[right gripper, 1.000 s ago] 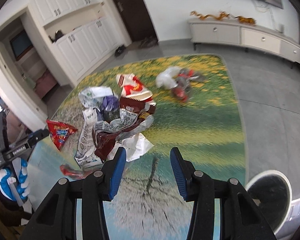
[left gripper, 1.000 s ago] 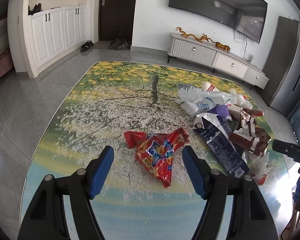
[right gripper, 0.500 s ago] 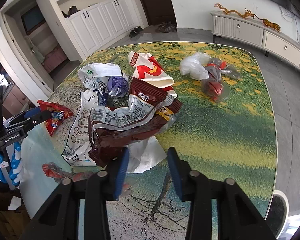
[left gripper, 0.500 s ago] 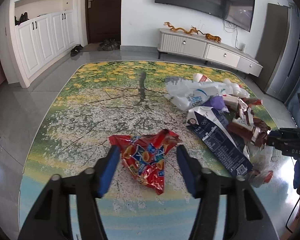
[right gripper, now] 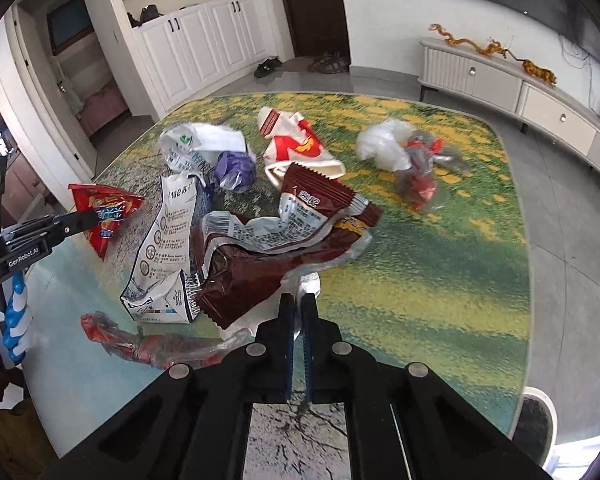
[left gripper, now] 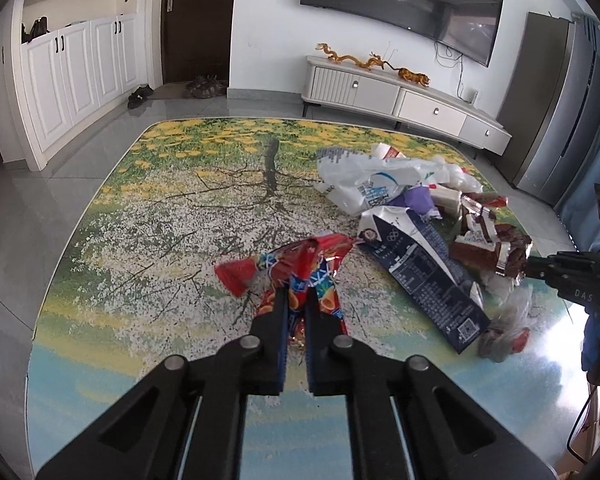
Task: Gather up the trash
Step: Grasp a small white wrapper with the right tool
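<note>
Pinching hard now: the left gripper [left gripper: 296, 294] has just been closing, and its jaws are clamped on the crumpled red foil snack bag [left gripper: 300, 268], which bunches up between the blue pads and fans out beyond them over the flower-printed counter [left gripper: 172, 216]. Over on the other side, the right gripper [right gripper: 299, 300] has also just been closing; its jaws are pressed together on the edge of a thin silvery-white wrapper [right gripper: 309, 283] that pokes out from under the big brown foil snack bag [right gripper: 260, 264].

Take that brown bag as the landmark. Just left of it, touching, lies a flattened white-and-navy carton [right gripper: 168, 240]; further left, the red bag hangs from the left gripper's tips. Behind it sit a small purple crumpled bag [right gripper: 234, 170], a white plastic bag [right gripper: 198, 146] and a cream-and-red wrapper [right gripper: 296, 148]. Behind and to the right, well apart, a clear plastic bundle with red scraps [right gripper: 404, 160]. In front and left, a twisted clear-and-red wrapper [right gripper: 156, 346].
</note>
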Action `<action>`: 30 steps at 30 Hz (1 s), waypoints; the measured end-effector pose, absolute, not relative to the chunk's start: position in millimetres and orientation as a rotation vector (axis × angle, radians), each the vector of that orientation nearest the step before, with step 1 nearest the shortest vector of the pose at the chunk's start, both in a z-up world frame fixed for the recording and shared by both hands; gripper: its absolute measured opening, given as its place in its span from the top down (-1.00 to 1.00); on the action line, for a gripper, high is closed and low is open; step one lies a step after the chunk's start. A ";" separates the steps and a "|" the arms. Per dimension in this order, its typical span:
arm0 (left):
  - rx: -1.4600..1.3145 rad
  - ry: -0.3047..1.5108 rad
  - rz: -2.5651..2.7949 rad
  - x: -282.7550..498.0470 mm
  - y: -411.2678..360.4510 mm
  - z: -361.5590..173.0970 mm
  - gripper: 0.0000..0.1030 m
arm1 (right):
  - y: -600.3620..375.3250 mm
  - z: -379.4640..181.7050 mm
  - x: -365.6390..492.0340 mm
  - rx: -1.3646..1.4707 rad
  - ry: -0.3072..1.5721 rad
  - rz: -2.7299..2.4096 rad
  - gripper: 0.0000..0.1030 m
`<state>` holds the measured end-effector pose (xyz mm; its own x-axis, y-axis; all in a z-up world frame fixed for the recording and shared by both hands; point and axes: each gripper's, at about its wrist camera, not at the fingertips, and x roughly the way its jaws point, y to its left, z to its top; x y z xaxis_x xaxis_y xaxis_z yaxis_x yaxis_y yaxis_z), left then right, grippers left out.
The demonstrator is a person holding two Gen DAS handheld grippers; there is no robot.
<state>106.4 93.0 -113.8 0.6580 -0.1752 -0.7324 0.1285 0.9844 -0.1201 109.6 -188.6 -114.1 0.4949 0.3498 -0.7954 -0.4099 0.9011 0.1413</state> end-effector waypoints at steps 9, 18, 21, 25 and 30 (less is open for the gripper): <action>-0.098 0.793 -0.174 89.7 102.5 -98.9 0.88 | -212.0 -95.5 87.3 -0.089 0.933 0.341 0.91; -0.123 0.747 -0.173 71.2 112.4 -83.5 0.88 | -249.1 -78.7 51.9 -0.027 0.901 0.225 0.91; -0.133 0.731 -0.177 64.4 113.8 -77.8 0.88 | -253.8 -68.0 37.8 -0.015 0.877 0.208 0.91; -0.139 0.711 -0.186 54.7 113.0 -70.4 0.88 | -253.5 -54.9 24.4 -0.015 0.845 0.203 0.91; -0.145 0.673 -0.197 39.2 113.9 -57.6 0.88 | -247.5 -36.8 5.7 -0.022 0.799 0.205 0.91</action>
